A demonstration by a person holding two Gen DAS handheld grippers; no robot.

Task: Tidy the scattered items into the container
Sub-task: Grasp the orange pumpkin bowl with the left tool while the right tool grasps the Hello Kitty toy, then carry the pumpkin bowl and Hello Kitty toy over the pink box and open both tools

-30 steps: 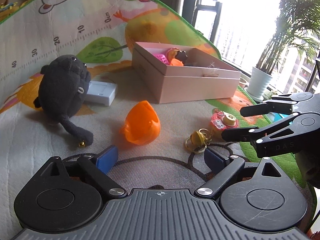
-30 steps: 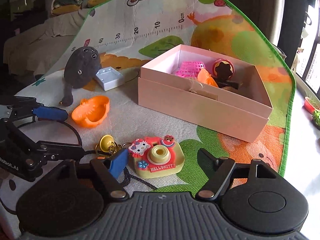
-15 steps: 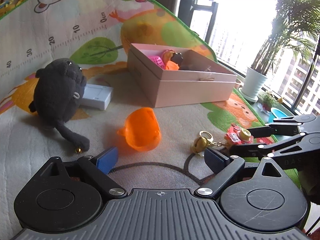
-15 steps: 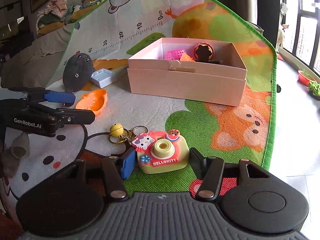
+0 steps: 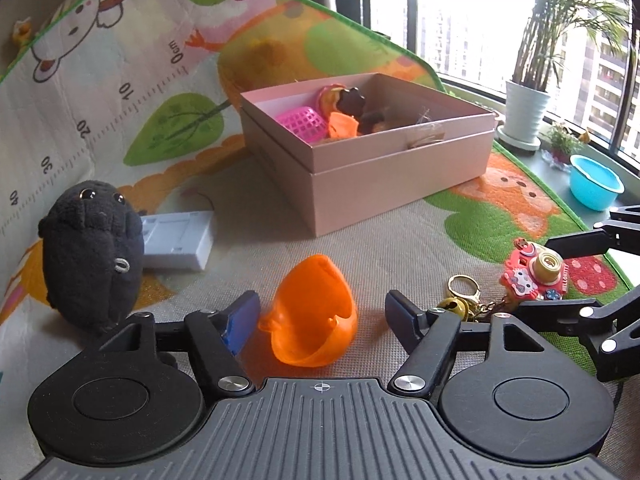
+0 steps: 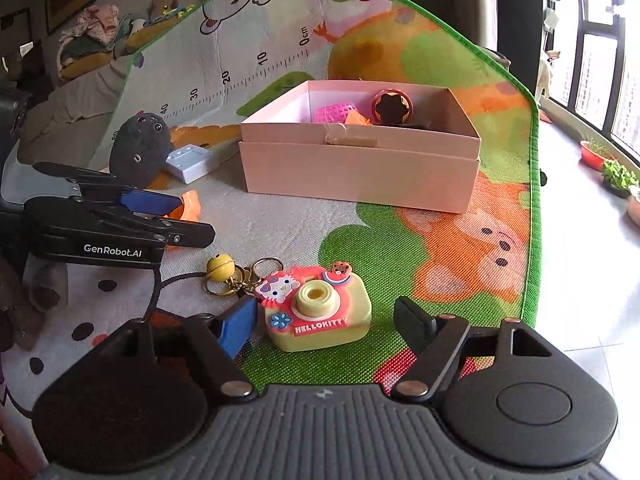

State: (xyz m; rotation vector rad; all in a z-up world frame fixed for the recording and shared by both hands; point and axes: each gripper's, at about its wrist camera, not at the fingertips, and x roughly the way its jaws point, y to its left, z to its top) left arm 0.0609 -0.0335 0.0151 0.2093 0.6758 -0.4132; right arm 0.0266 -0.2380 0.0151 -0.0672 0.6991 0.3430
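A pink box stands on the play mat with several toys inside. My left gripper is open, its fingers on either side of an orange plastic shell that lies on the mat; it also shows in the right wrist view. My right gripper is open around a Hello Kitty camera keychain with a yellow bell. A black plush toy and a white plastic box lie to the left.
The play mat curves up behind the box. A potted plant and a blue bowl stand by the window at right. The mat's green edge runs along the bare floor at right.
Both grippers have moved forward and lower. The left one now straddles the orange shell; the right one now straddles the camera keychain. Both stay open.
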